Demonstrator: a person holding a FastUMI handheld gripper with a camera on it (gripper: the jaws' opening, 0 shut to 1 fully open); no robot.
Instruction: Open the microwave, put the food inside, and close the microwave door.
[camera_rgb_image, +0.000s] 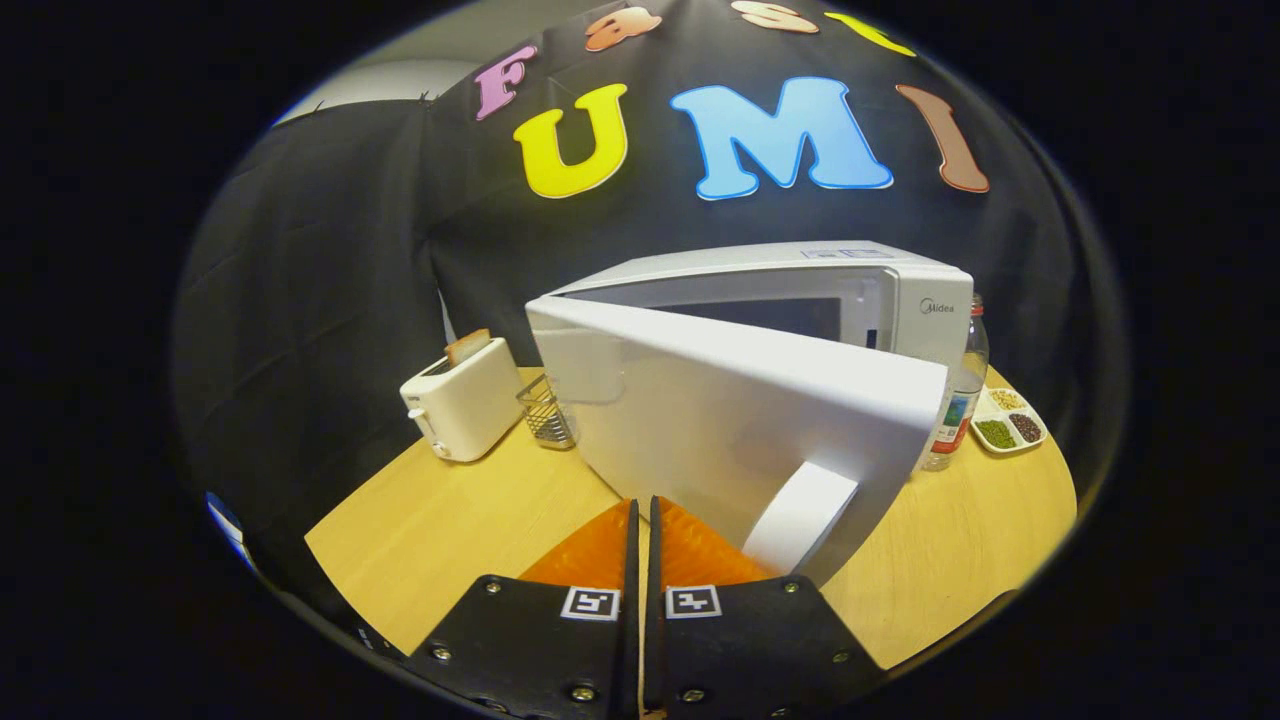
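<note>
A white microwave (800, 300) stands on a light wooden table (440, 520), its door (740, 420) swung partly open toward the camera, hinged on the left, with the outer face turned this way. The door's flat white handle (800, 515) slants down at its free edge, just ahead and slightly right of the gripper (643, 515). The orange ribbed fingers (600, 550) are pressed together with only a thin slit between them and nothing held; their tips lie close beneath the door's lower edge, and contact cannot be judged.

The door hides nearly all of the oven's cavity; only a dark strip of the opening shows above its top edge, so what lies inside cannot be made out. To the left, a white toaster (462, 402) holds a slice of toast (468, 346), with a small wire basket (546, 410) beside it, partly behind the door. To the right, a clear bottle (962, 400) is half concealed by the microwave and door, next to a divided tray (1010, 420) of grains or beans.
</note>
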